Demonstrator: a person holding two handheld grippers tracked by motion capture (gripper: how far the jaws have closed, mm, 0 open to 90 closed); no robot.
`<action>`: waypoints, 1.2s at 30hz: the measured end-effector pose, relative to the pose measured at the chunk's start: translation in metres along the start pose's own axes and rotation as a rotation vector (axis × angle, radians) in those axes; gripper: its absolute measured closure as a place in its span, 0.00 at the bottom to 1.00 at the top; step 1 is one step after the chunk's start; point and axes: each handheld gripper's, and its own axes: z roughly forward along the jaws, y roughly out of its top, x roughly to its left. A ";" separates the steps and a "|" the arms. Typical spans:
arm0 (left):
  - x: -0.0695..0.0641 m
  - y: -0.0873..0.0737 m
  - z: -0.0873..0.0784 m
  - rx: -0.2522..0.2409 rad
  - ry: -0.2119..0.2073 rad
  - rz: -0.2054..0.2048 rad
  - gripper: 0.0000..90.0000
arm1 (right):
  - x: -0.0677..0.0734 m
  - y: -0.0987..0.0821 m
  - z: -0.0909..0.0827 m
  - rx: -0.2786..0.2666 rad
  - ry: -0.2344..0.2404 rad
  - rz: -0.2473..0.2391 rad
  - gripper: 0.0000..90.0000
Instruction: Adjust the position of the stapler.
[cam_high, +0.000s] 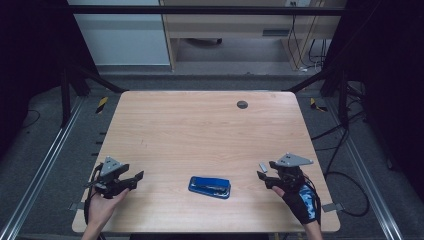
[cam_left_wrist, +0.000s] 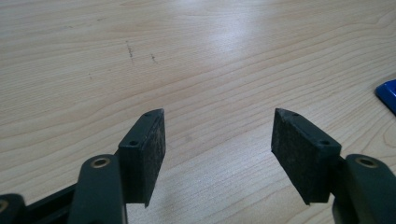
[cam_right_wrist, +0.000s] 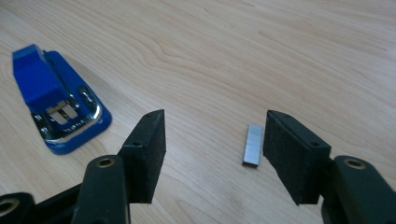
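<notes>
Staple strip (cam_right_wrist: 253, 144), lower centre-right of the right gripper view, flat on table (cam_right_wrist: 280, 56) just beside the pad: tiny, light, brittle; pinch its long sides. Blue stapler (cam_right_wrist: 56, 100) upper left. Right gripper (cam_right_wrist: 212, 122) and left gripper (cam_left_wrist: 217, 122) both released, empty.

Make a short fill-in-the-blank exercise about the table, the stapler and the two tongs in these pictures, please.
1. The stapler lying on the wooden table is ____ in colour.
2. The jaws of the left tongs stand ____, with nothing between them.
3. The small grey strip lying by the right tongs is a strip of ____.
4. In the high view, the stapler lies ____ the two tongs.

Missing words: blue; open; staples; between
</notes>
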 end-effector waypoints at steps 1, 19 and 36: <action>0.001 0.000 0.000 0.000 -0.001 -0.001 0.40 | 0.002 0.003 0.000 -0.003 0.013 0.000 0.45; 0.001 0.000 0.002 0.025 -0.011 0.010 0.42 | 0.036 0.070 0.018 0.083 0.190 -0.187 0.48; 0.000 -0.001 0.004 0.035 -0.014 0.021 0.42 | 0.068 0.101 0.053 0.258 0.384 -0.319 0.49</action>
